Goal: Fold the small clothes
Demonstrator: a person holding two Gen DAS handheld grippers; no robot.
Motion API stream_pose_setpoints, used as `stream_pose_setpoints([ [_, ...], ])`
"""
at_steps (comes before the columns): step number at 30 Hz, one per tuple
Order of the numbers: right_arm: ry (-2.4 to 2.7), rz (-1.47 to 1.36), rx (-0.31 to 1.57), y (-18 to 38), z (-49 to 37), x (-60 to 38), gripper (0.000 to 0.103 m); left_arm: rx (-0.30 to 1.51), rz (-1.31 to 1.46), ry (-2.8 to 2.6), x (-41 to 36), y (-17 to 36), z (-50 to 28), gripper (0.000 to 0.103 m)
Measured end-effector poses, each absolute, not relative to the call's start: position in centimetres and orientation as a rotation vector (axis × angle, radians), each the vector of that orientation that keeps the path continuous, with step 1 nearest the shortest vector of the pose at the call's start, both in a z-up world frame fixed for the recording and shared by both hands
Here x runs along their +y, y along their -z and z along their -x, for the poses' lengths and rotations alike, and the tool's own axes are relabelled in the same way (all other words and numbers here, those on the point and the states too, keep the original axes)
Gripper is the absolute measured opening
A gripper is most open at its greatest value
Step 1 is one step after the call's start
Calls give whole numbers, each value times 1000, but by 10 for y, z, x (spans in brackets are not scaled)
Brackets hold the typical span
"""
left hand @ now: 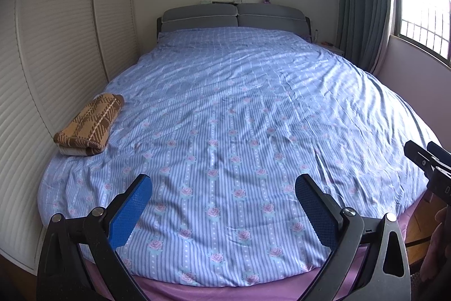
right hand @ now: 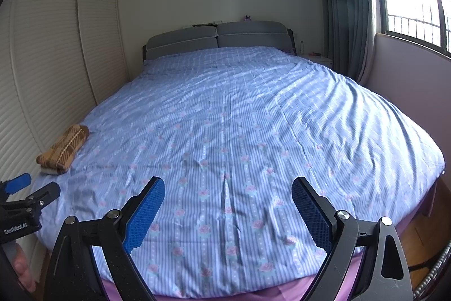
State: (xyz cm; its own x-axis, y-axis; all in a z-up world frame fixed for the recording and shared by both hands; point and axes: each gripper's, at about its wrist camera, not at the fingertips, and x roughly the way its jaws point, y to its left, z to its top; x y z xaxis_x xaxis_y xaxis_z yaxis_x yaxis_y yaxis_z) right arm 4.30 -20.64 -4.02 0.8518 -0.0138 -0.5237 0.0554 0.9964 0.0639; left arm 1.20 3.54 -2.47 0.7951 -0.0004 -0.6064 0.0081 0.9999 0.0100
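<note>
The brown-and-tan plaid knitted garment (left hand: 89,127), already folded into a thick oblong bundle, lies on the left edge of the bed with the blue striped, rose-printed cover (left hand: 239,109), close beside the cream louvred wardrobe doors (left hand: 56,47). From both grippers it sits forward and to the left; its long axis runs from the foot of the bed towards the grey padded headboard (left hand: 234,16), angled slightly inward.

The left gripper (left hand: 224,212) hangs over the near end of the bed with its jaws spread wide and nothing between them. The right gripper (right hand: 228,213) is likewise wide apart and empty, further to the right, so the left one is plainly nearer the bundle; the right would have to cross over its partner to reach it.

Nothing lies on the cover between the jaws and the bundle, only shallow wrinkles. The wardrobe doors crowd the bundle's far side, so an approach from the bed's centre looks easiest. No other small clothing shows on the bed.
</note>
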Motion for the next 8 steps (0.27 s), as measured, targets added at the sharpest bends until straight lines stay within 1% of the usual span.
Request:
stream_pose_setpoints([
  [8, 44, -78, 551, 41, -44, -207, 92, 649, -17, 34, 36, 26, -14, 103],
])
